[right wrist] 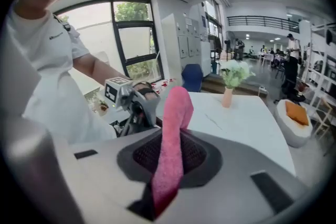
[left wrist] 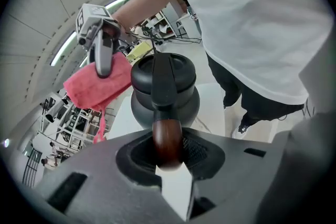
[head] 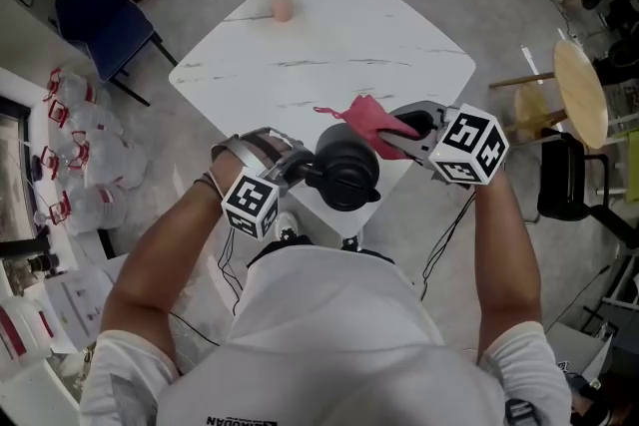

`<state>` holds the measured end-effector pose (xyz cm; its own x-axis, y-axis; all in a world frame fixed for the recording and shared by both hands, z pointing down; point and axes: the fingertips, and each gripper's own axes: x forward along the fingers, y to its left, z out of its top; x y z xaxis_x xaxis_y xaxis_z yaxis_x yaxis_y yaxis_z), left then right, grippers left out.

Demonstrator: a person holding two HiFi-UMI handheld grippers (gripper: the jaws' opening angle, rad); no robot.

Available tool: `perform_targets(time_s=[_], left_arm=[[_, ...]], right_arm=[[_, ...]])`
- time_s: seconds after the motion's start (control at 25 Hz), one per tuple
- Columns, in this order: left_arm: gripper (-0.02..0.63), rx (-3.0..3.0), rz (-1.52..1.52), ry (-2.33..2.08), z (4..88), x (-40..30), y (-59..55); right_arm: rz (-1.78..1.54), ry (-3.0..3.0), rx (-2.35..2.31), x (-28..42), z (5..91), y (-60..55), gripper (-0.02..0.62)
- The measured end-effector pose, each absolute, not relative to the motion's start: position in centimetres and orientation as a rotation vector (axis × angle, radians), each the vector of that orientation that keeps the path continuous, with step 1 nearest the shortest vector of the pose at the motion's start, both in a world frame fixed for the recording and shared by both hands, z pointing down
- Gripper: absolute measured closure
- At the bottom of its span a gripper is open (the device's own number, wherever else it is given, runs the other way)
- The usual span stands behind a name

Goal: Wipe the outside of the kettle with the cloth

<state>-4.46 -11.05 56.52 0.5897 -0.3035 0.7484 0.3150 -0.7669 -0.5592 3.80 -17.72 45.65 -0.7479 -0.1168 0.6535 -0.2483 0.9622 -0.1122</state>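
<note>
A black kettle hangs over the near corner of the white marble table. My left gripper is shut on its handle; in the left gripper view the brown wooden handle end sits between the jaws, with the kettle body just beyond. My right gripper is shut on a pink-red cloth, held just right of and above the kettle lid. In the right gripper view the cloth stands up between the jaws and hides the kettle. In the left gripper view the cloth hangs beside the lid.
A pink vase of white flowers stands at the table's far corner. A blue chair is at the far left. A round wooden stool and a black chair stand to the right. Cables trail on the floor by my feet.
</note>
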Motion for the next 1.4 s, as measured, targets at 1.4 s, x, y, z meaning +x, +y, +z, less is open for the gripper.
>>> perform_targets(time_s=[1.4], left_arm=[[0.511, -1.972, -1.228, -0.080, 55.6, -3.1, -10.9]], right_arm=[[-0.075, -1.951, -0.154, -2.5, 56.1, -19.1, 0.534]])
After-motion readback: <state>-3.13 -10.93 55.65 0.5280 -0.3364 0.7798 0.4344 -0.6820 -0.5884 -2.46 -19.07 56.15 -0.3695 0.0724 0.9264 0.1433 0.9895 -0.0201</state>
